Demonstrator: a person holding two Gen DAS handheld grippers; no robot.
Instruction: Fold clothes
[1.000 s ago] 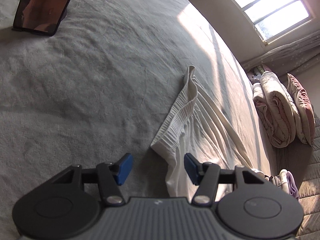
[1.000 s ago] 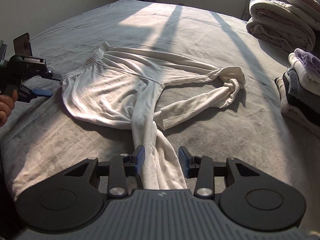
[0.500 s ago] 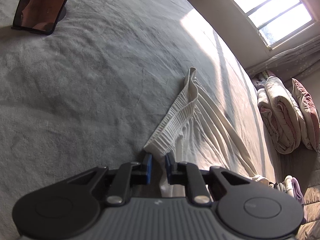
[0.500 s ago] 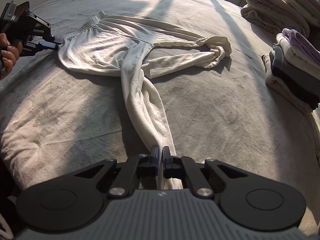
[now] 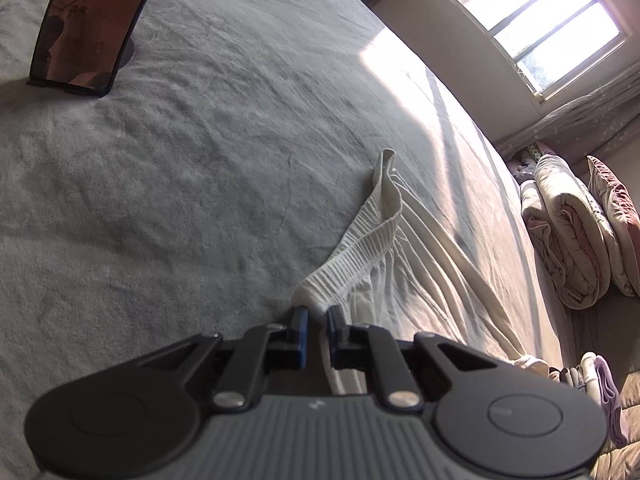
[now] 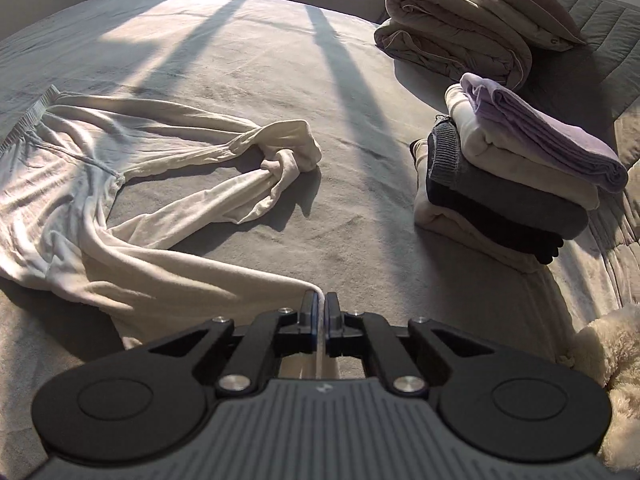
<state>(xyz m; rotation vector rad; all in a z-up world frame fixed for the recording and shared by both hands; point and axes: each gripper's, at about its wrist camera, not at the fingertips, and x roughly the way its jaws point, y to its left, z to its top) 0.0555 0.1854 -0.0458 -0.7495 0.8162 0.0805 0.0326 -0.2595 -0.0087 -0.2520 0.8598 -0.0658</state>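
Cream pants [image 6: 100, 184] w/ ribbed waistband [image 5: 360, 236]; grey bedspread [image 6: 360, 120]; blue-tipped black tongs [image 5: 316, 326].

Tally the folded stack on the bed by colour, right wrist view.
Folded stack beside the cream pants:
Lavender: 1
Cream: 2, second at the bottom
Grey: 1
Black: 1
Total: 5

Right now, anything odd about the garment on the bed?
Yes: the cream pants lie splayed, not flat. The far leg's end is bunched into a knot-like twist, and the near leg runs off diagonally to the right hand-held gripper.
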